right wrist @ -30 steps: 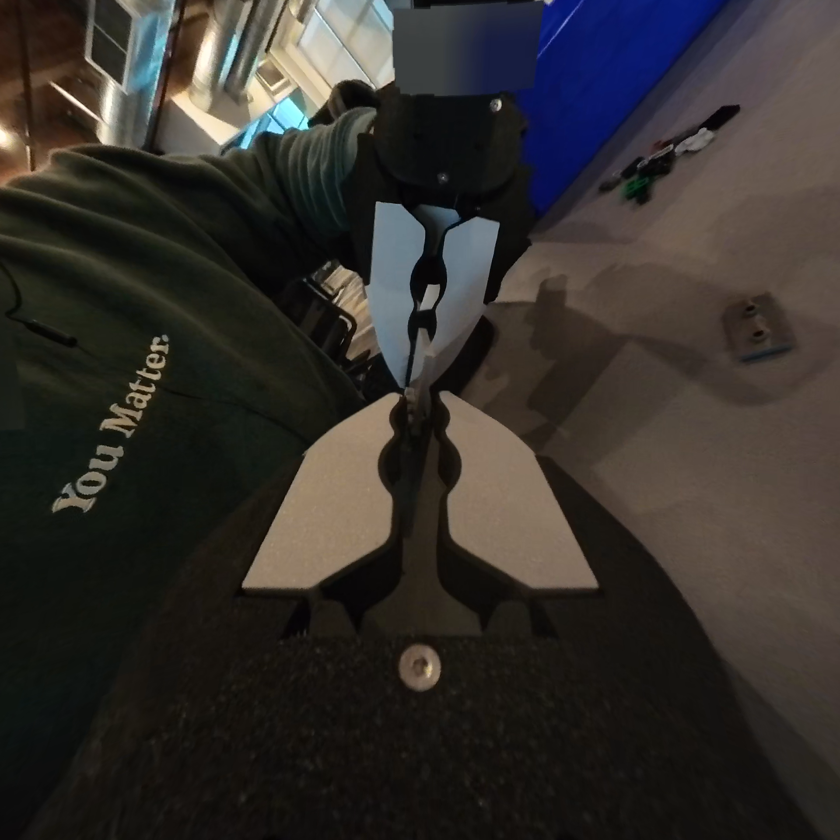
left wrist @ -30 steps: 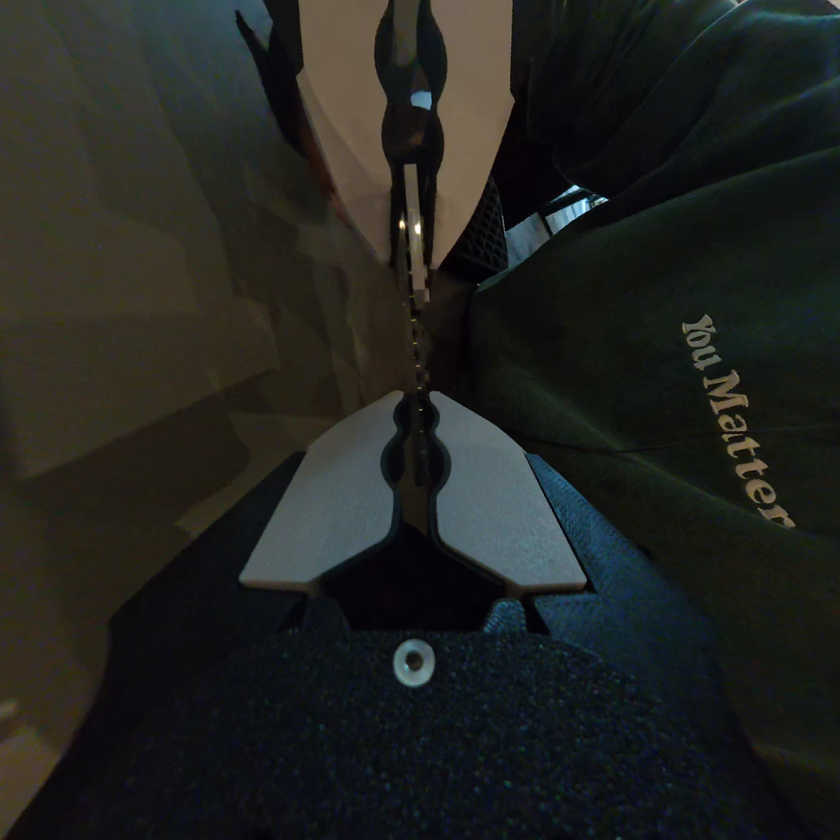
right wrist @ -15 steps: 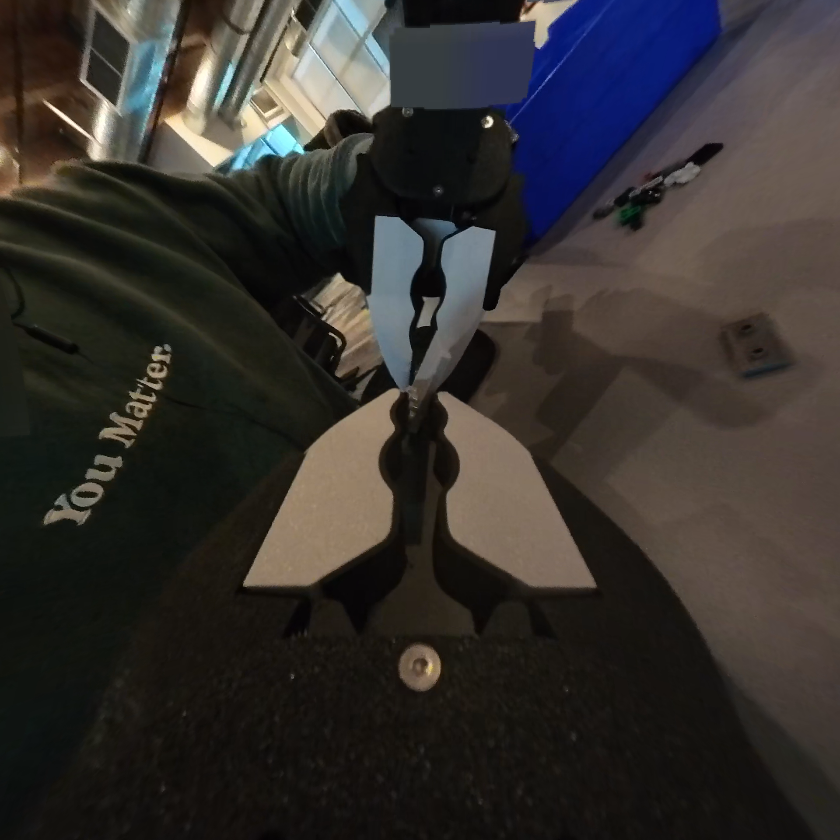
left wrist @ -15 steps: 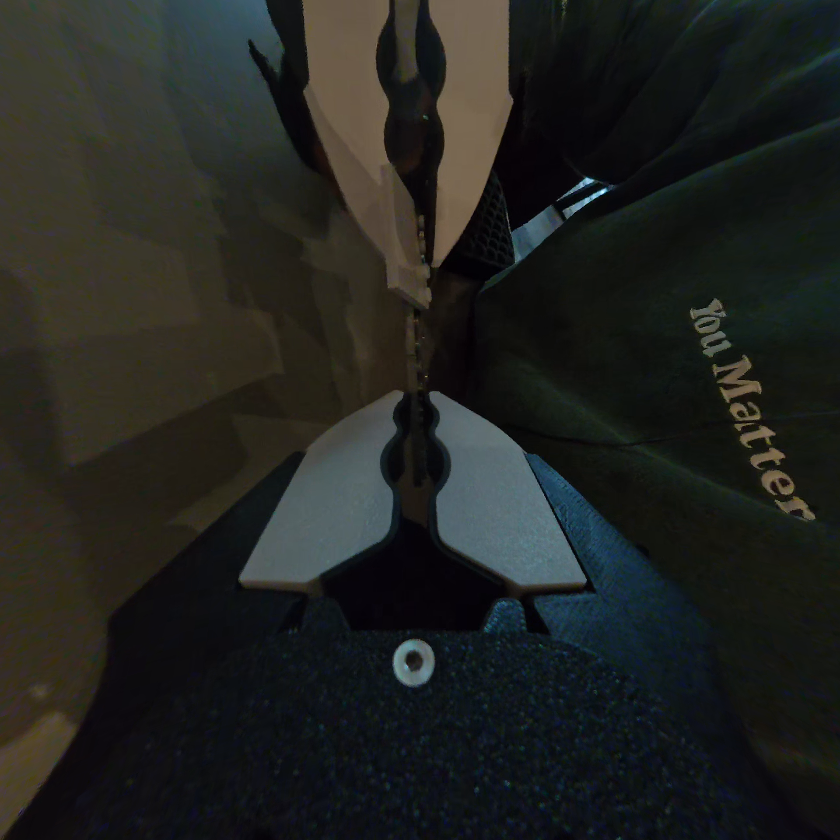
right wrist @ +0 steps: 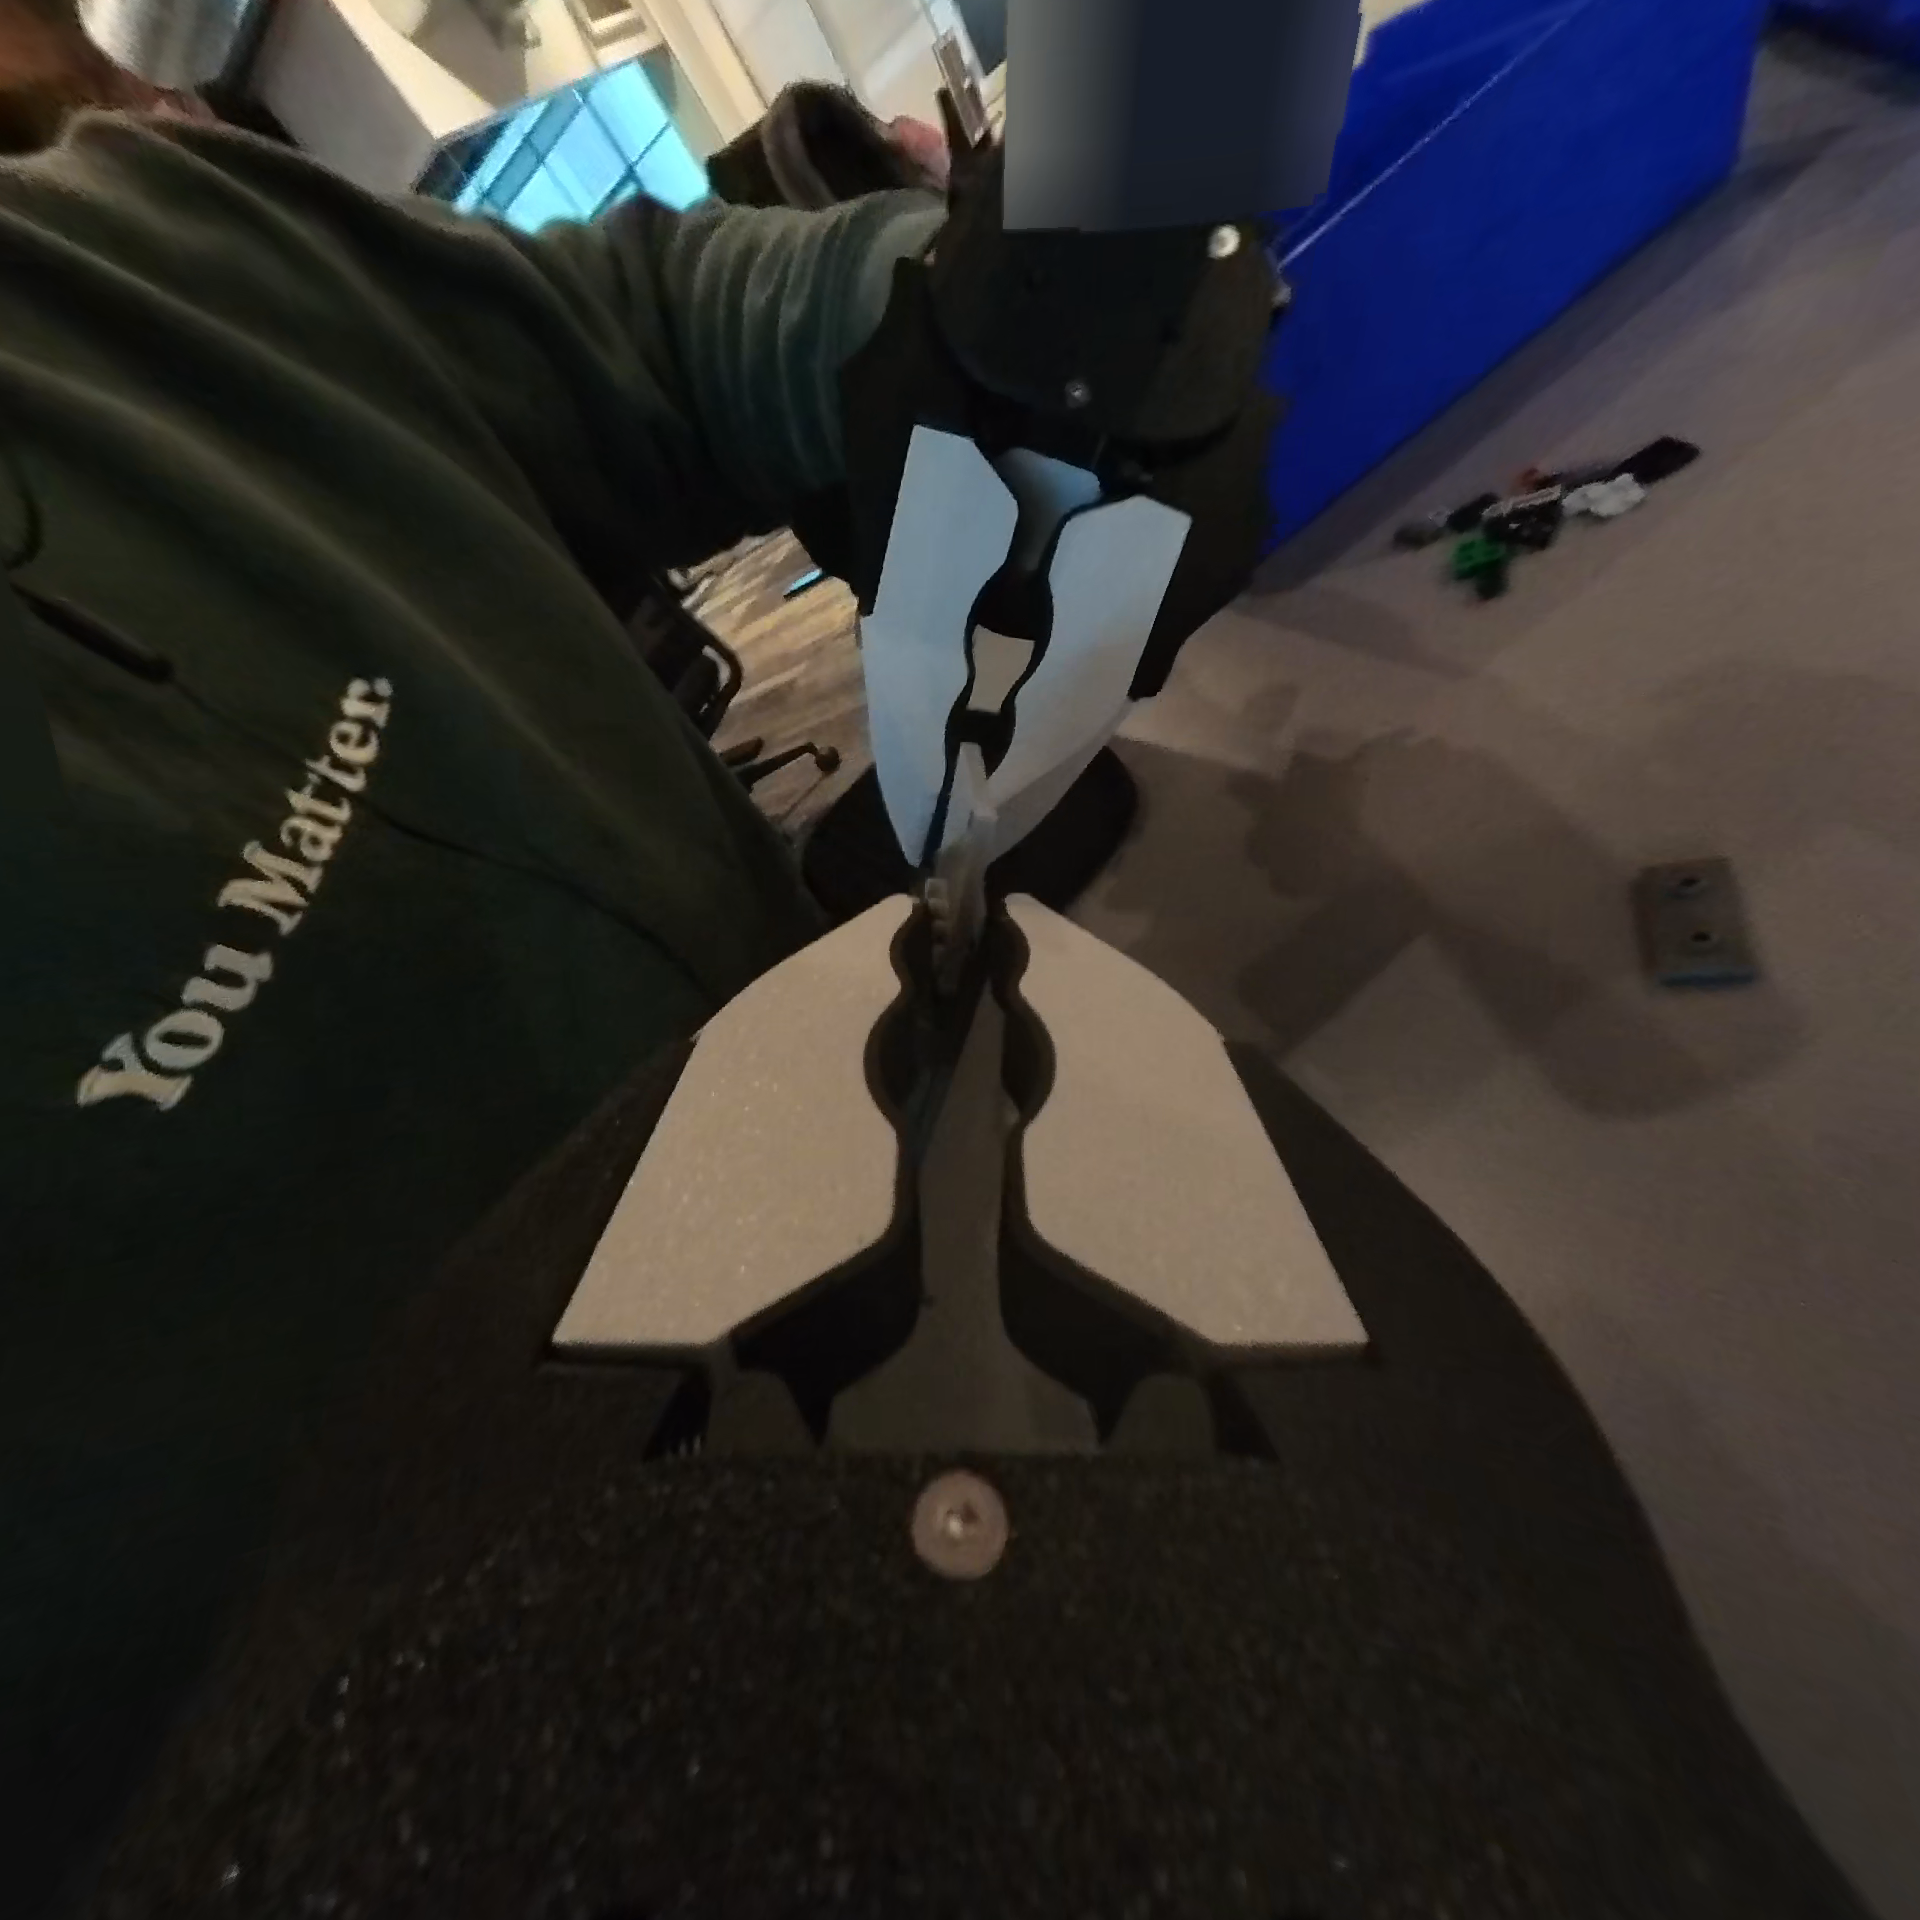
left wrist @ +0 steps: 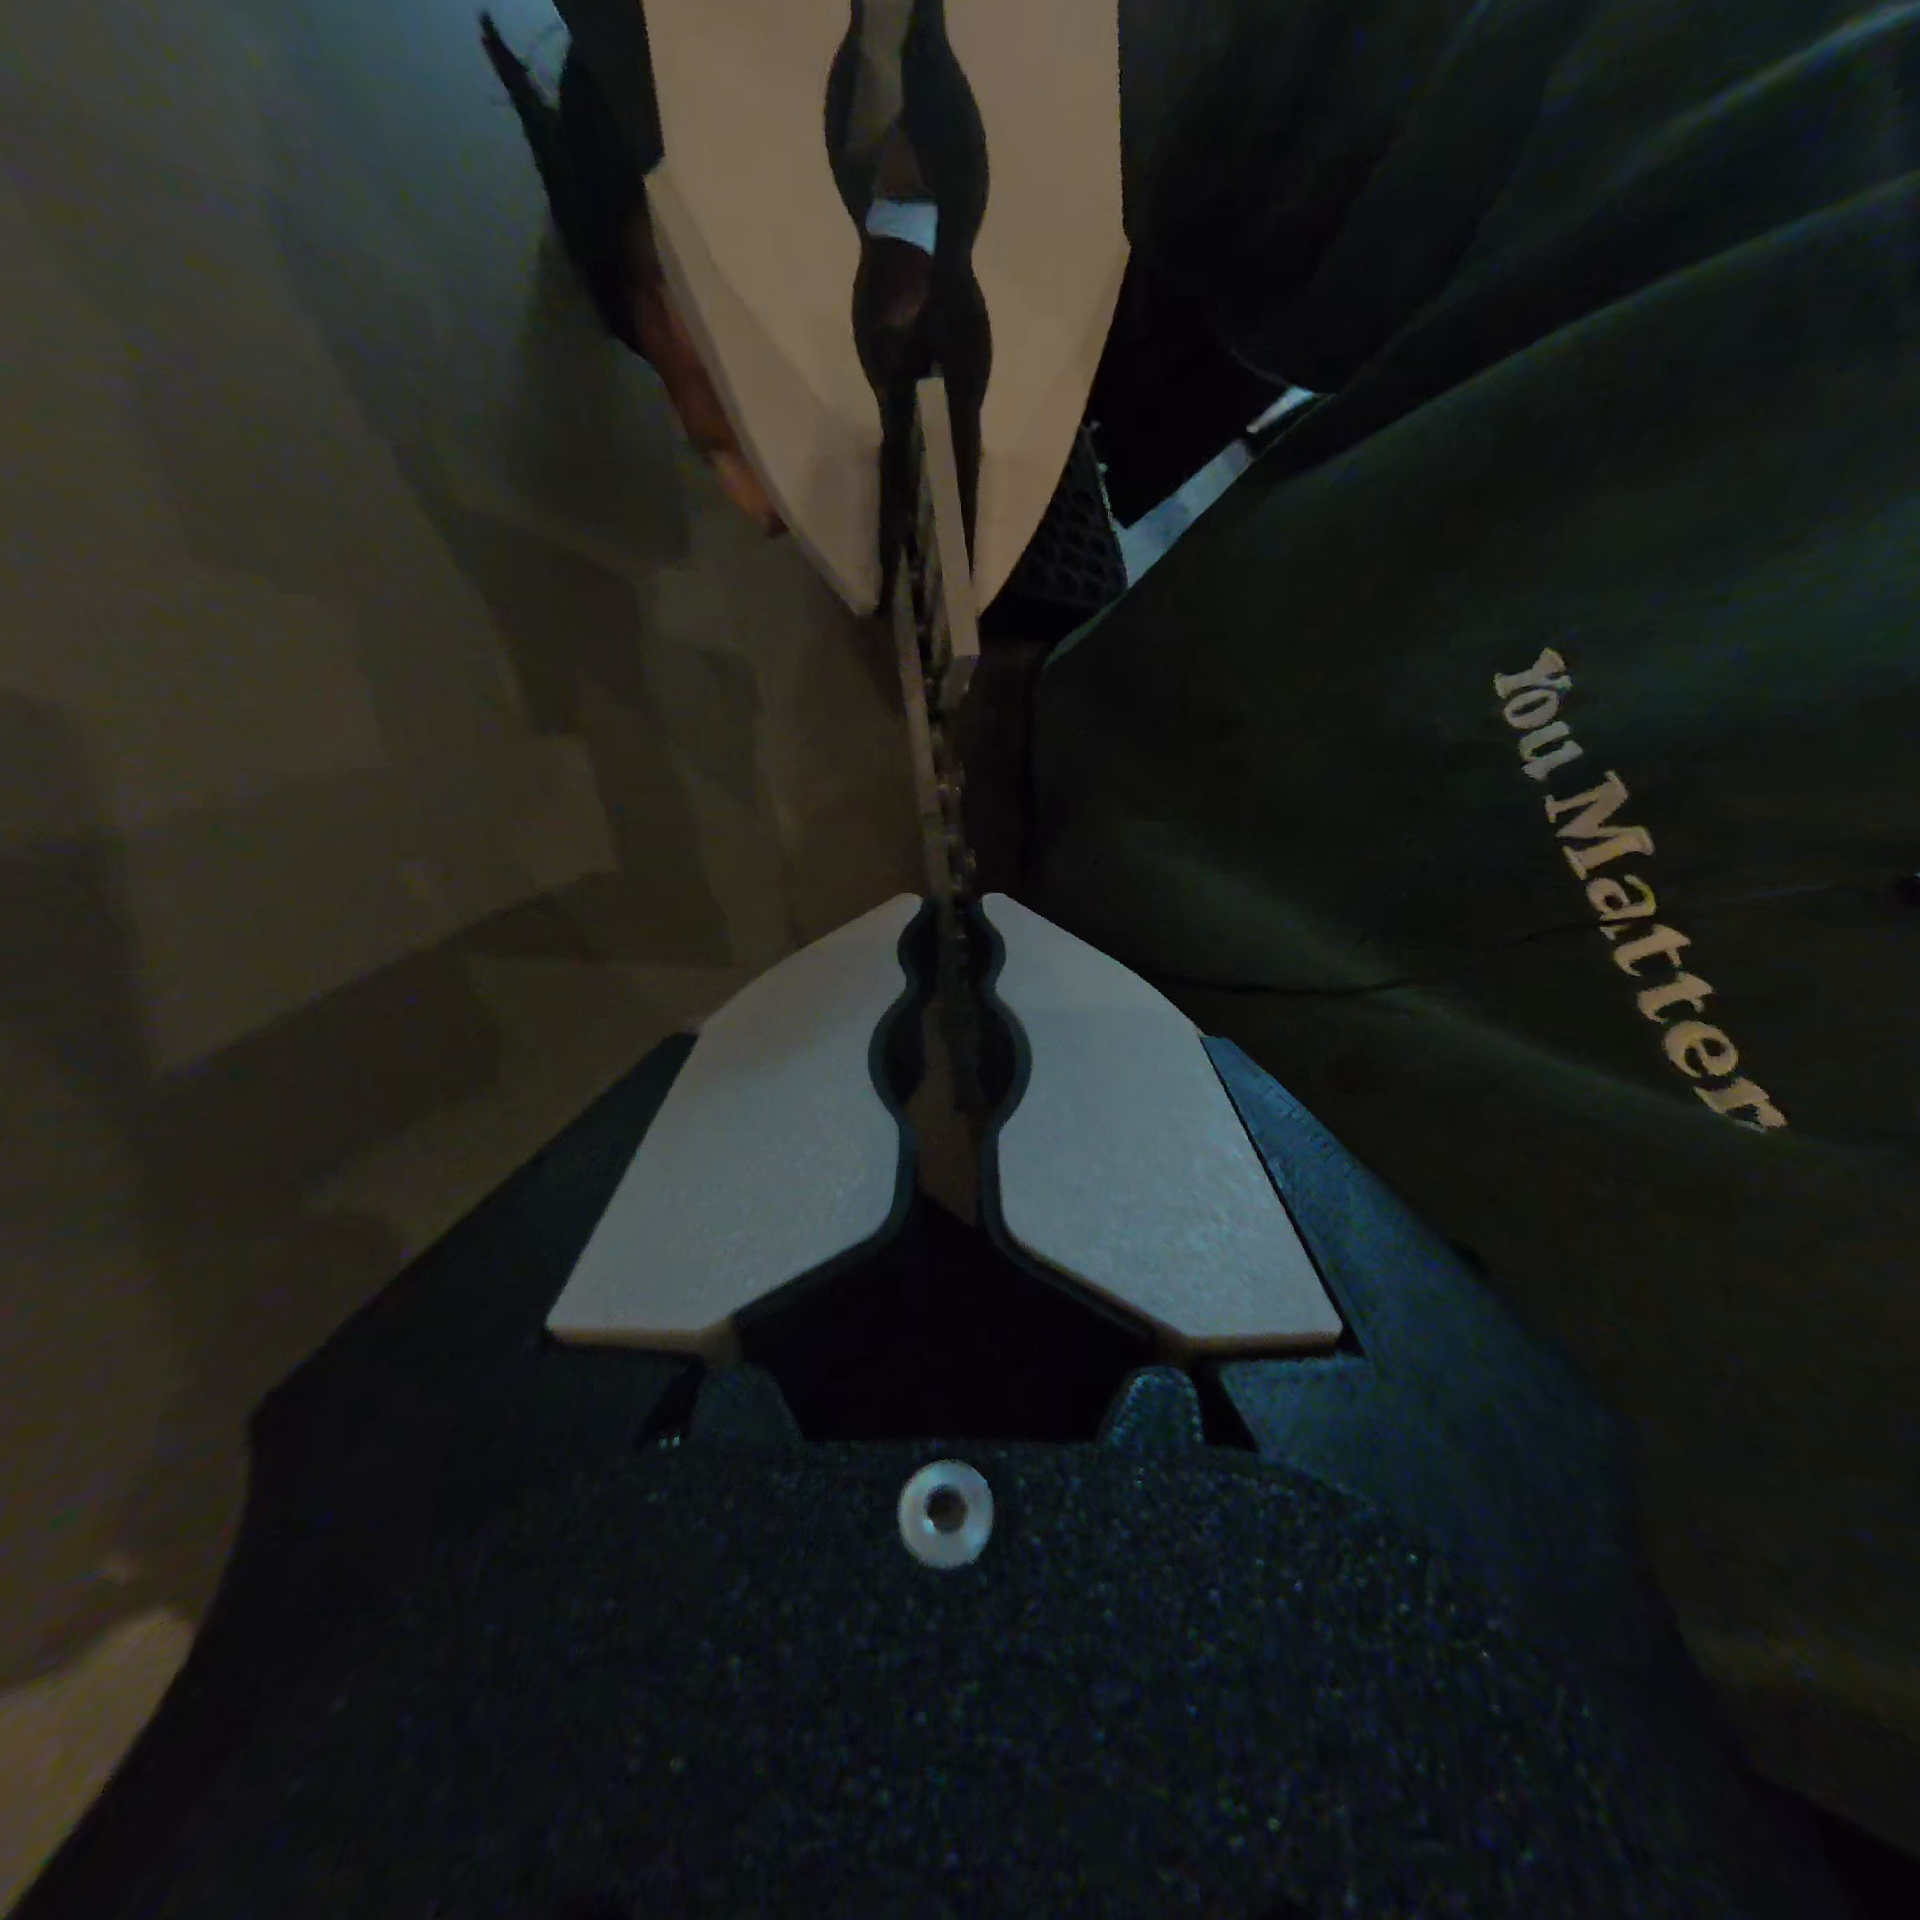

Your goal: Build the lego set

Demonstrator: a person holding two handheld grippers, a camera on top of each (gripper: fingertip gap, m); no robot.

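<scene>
Jaws of both our grippers clenched, tip to tip, mid-air by our chest. Left gripper (left wrist: 951, 925) pinches grey studded plate (left wrist: 935, 790); right gripper (right wrist: 961, 914) clamps white plate (left wrist: 951, 520) against it. We judge step as pressing the two plates together; next calls for aligned studs, firm squeeze. Loose lego pieces (right wrist: 1527, 525) on counter (right wrist: 1558, 1195). Dark sweatshirt (right wrist: 312, 520) bears pale lettering; no brand visible.

Pale lettering, not copied here, runs across the dark green sweatshirt (left wrist: 1455, 727).
</scene>
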